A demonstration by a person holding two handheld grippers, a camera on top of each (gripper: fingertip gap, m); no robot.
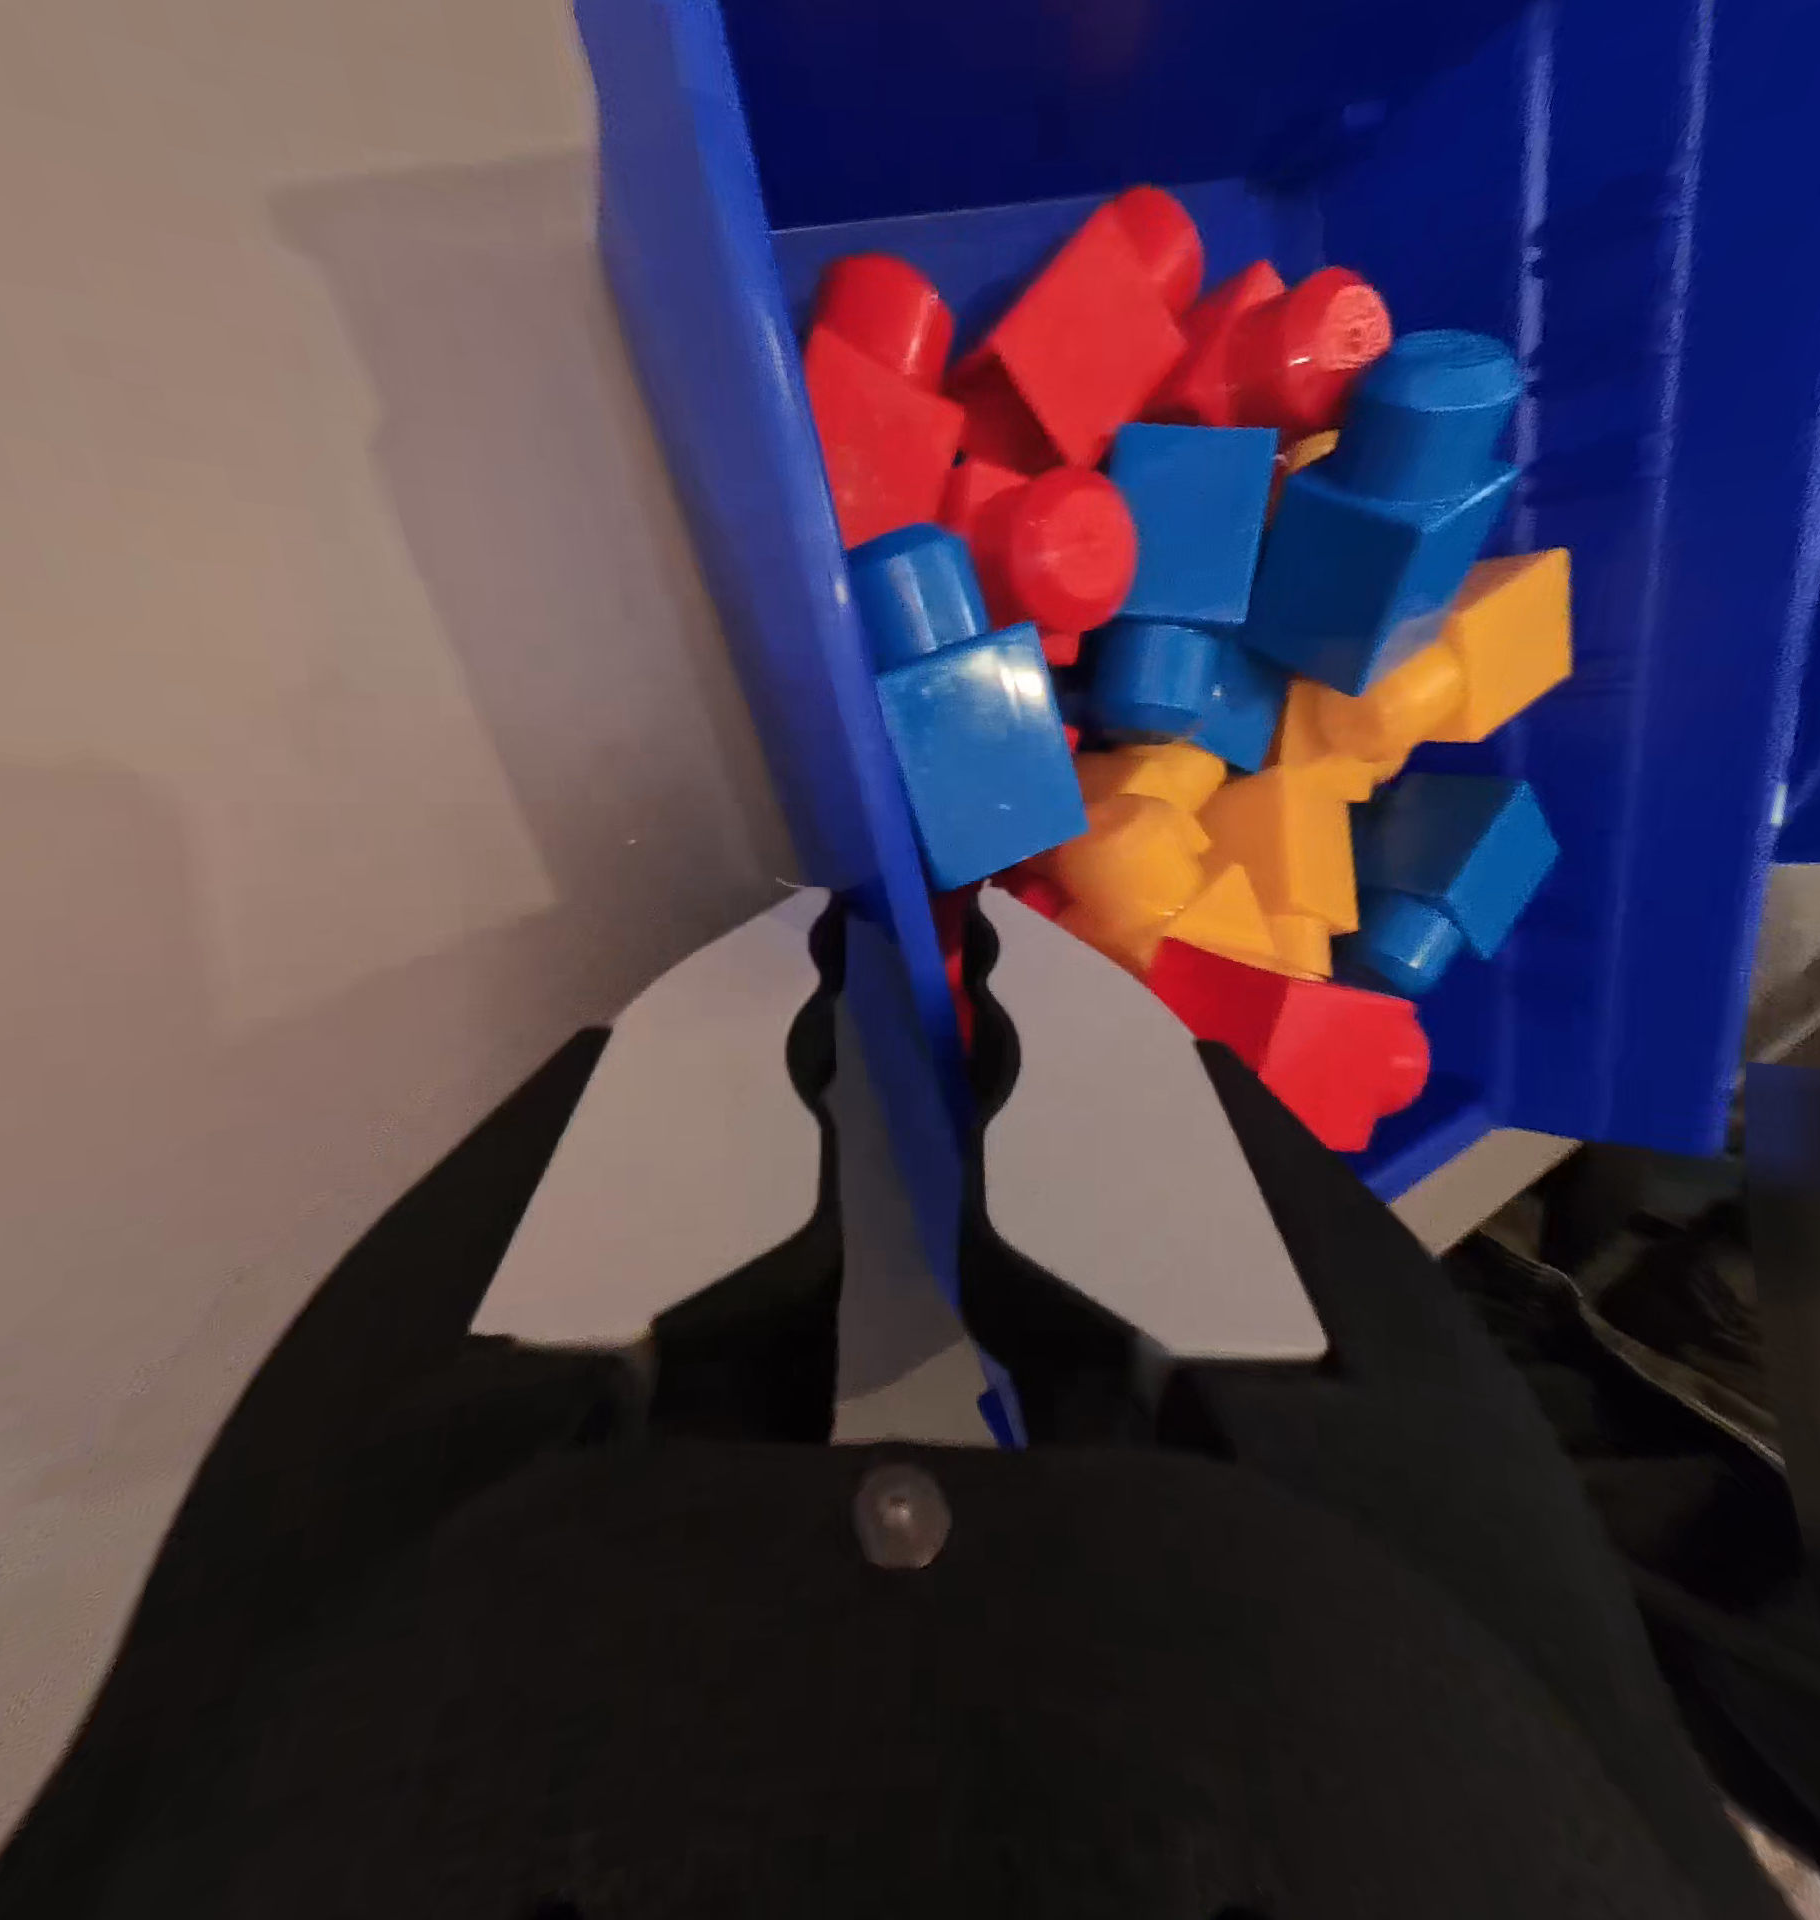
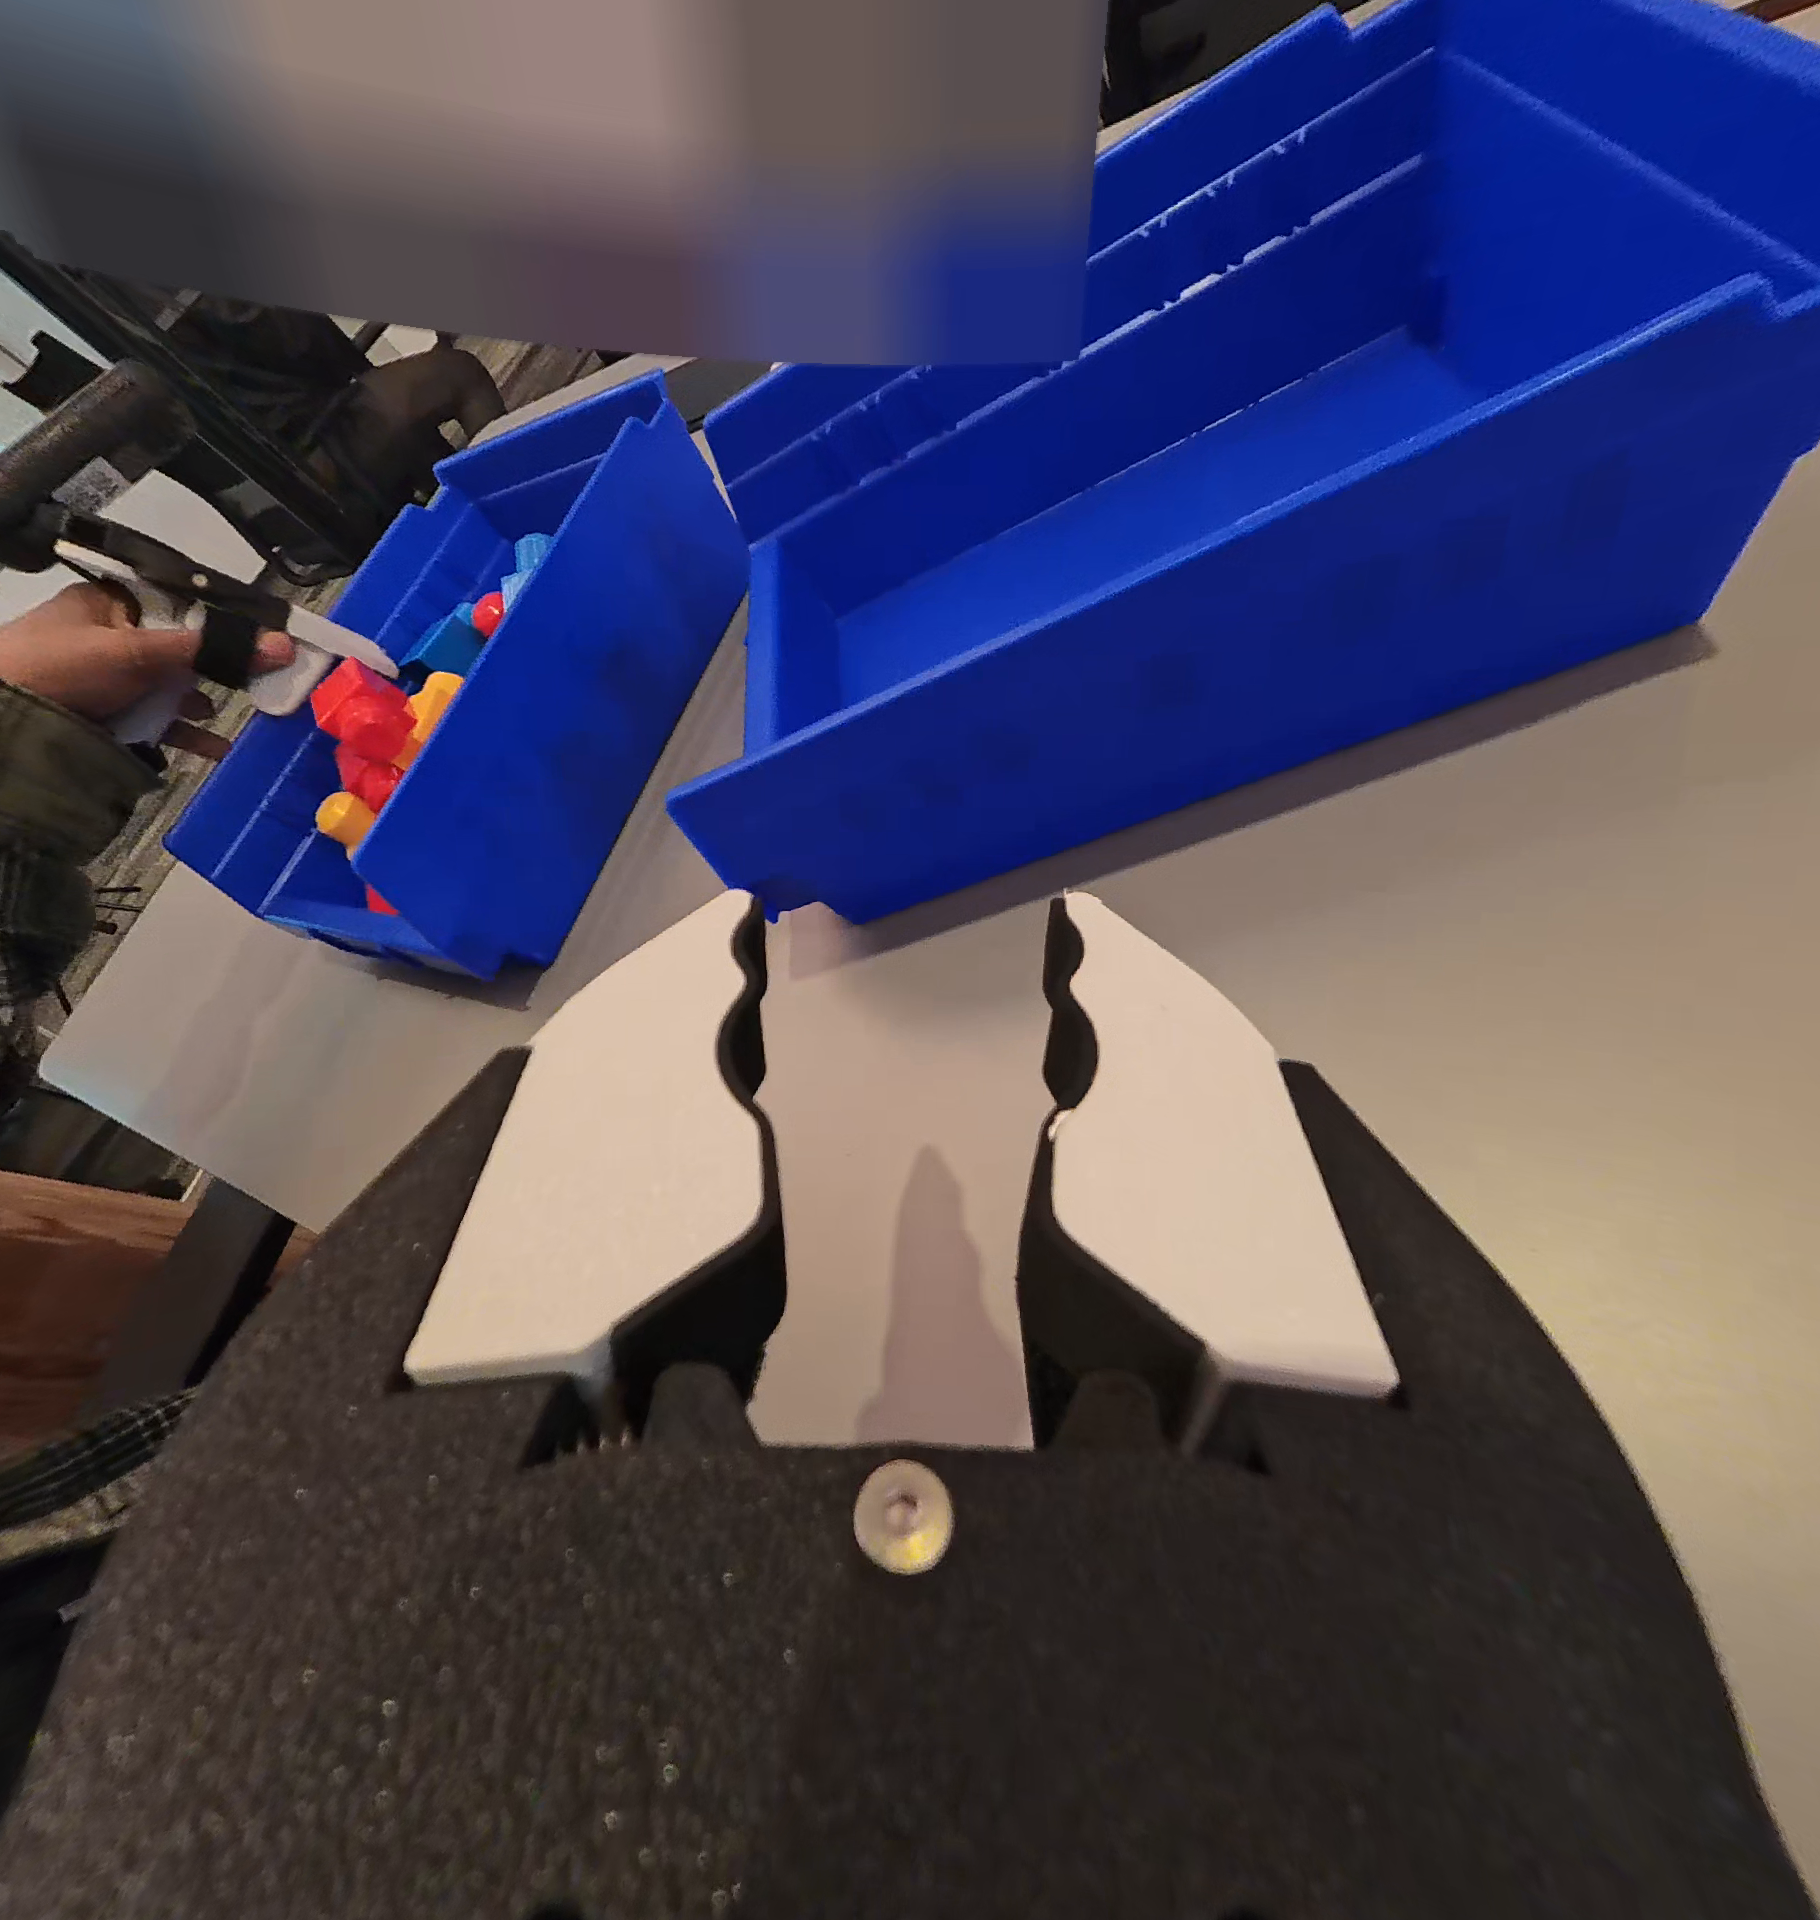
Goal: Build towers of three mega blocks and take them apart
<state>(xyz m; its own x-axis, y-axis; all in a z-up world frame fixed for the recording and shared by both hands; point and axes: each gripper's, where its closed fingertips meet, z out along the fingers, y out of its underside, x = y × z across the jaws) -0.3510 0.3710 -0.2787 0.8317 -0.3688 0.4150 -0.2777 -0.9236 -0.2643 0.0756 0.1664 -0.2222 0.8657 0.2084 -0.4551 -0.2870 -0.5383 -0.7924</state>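
Observation:
A small blue bin [image 1: 698, 416] holds several red [image 1: 1082, 332], blue [image 1: 979, 748] and yellow [image 1: 1290, 831] mega blocks in a loose pile. My left gripper [image 1: 901, 914] straddles the bin's side wall, one finger outside and one inside, and is shut on the wall. The bin looks tilted. In the right wrist view the same bin [image 2: 542, 769] sits at the left with the left gripper [image 2: 334, 665] at its far wall. My right gripper [image 2: 901, 914] is open and empty over the grey table [image 2: 1405, 1039].
A larger empty blue bin [image 2: 1145, 748] stands just beyond the right gripper's fingertips, beside the small bin. A person's hand [image 2: 85, 655] and plaid sleeve are at the left. The table's left edge runs close to the small bin. Left tips to right tips: about 50 centimetres.

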